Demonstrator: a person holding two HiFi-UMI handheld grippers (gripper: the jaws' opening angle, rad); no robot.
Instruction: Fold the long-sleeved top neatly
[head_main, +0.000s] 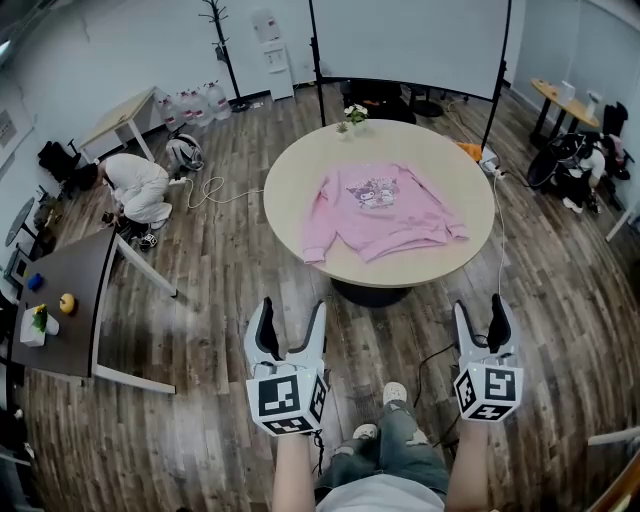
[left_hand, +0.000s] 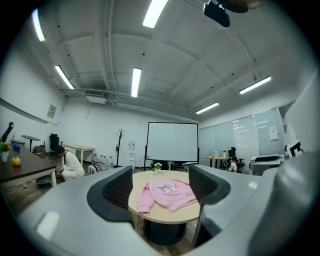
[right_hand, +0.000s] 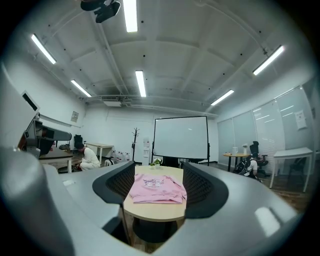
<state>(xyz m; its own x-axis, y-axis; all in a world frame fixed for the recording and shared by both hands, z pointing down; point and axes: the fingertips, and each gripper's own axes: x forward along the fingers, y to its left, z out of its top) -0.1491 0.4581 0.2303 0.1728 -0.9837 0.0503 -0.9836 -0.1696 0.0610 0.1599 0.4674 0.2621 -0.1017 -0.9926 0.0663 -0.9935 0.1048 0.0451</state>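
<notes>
A pink long-sleeved top (head_main: 380, 210) with a cartoon print lies spread flat on the round wooden table (head_main: 300, 175), sleeves angled down at both sides. It also shows between the jaws in the left gripper view as the pink top (left_hand: 167, 194) and in the right gripper view as the top (right_hand: 155, 188). My left gripper (head_main: 290, 328) and right gripper (head_main: 483, 322) hover over the floor, well short of the table. Both are open with nothing between their fingers.
A small flower pot (head_main: 353, 117) stands at the table's far edge. A dark desk (head_main: 60, 330) with small objects is at the left. A person (head_main: 135, 188) crouches on the floor at the left. A projector screen (head_main: 410, 40) stands behind; cables (head_main: 497, 225) trail right of the table.
</notes>
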